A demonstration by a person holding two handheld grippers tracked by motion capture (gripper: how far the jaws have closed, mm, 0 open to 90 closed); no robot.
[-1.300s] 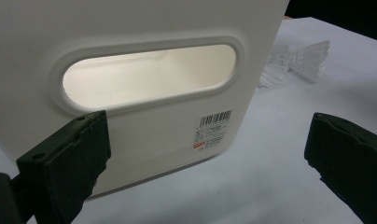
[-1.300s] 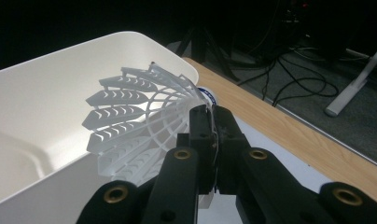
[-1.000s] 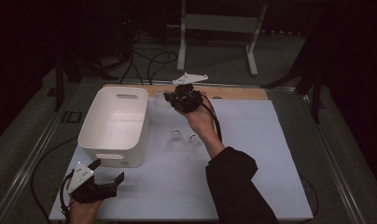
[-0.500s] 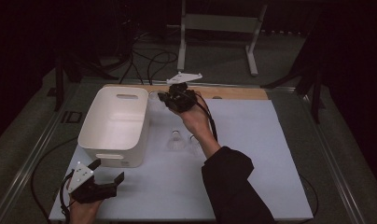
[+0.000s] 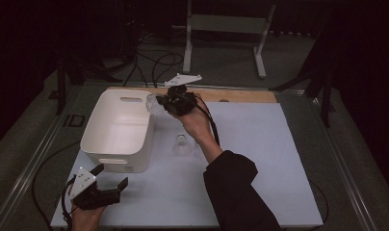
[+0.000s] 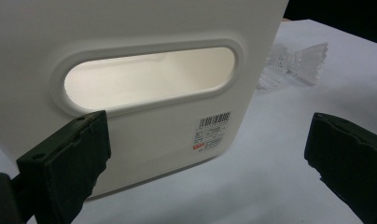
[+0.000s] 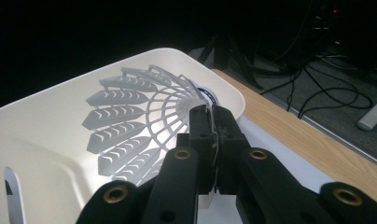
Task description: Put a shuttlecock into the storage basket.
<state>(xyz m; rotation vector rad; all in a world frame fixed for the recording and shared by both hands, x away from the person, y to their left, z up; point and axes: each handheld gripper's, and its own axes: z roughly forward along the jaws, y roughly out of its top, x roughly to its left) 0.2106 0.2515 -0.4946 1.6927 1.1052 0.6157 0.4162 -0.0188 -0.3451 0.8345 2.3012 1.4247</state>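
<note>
overhead, the right gripper (image 5: 160,102) reaches over the near corner of a white plastic bin (image 5: 116,126), its jaws pinched tight on the skirt of a white plastic shuttlecock (image 7: 140,126) held above the bin's open top. two more shuttlecocks (image 5: 181,144) sit on the white table (image 5: 260,159) just beside the bin. down at the table's front edge, the left gripper (image 5: 108,177) rests with jaws spread wide and empty, facing the bin's handle slot (image 6: 149,77).

Between the right gripper's (image 7: 213,122) jaws sits a white plastic shuttlecock (image 7: 140,116), the white rectangular plastic bin (image 7: 46,135) beyond and beneath it, two more translucent shuttlecocks (image 5: 183,144) standing behind them on the table.
</note>
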